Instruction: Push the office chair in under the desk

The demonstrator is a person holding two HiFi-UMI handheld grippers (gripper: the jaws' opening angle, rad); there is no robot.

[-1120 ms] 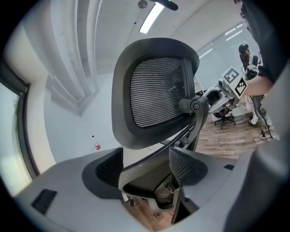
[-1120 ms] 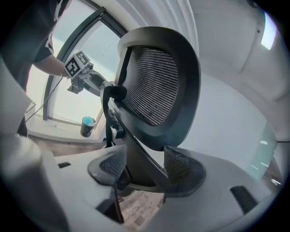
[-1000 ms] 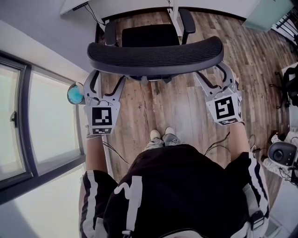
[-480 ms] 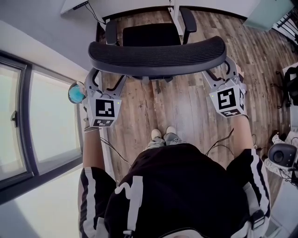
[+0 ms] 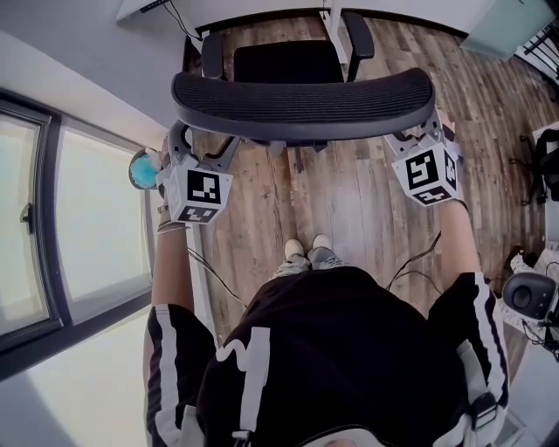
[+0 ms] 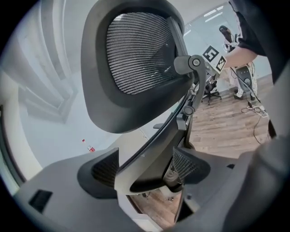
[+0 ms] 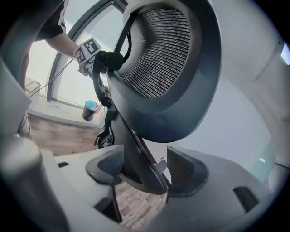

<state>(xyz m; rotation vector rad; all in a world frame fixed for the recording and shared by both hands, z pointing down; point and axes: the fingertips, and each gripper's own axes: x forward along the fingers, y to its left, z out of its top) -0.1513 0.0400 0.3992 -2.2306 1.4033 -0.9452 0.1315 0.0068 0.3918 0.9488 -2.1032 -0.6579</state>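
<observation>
As I judge it, the step in hand is setting both grippers against the backrest before the push. The office chair (image 5: 288,63) stands on the wood floor (image 5: 341,201) facing the white counter (image 5: 140,7), with its front close to the counter's edge and its backrest (image 5: 301,106) toward the person.

At the backrest's left end, the left gripper (image 5: 203,145) has its fingers (image 6: 105,168) spread wide, having just been opening. The backrest's frame edge lies between them, unclamped.

At the right end, the right gripper (image 5: 424,133) is the same. Its fingers (image 7: 183,171) are released and have just been opening further, and they straddle the backrest's rim without pinching it.

The next move likely calls for both grippers to bear evenly on the backrest and drive straight ahead. That way the chair does not swivel aside before it sits under the counter.
</observation>
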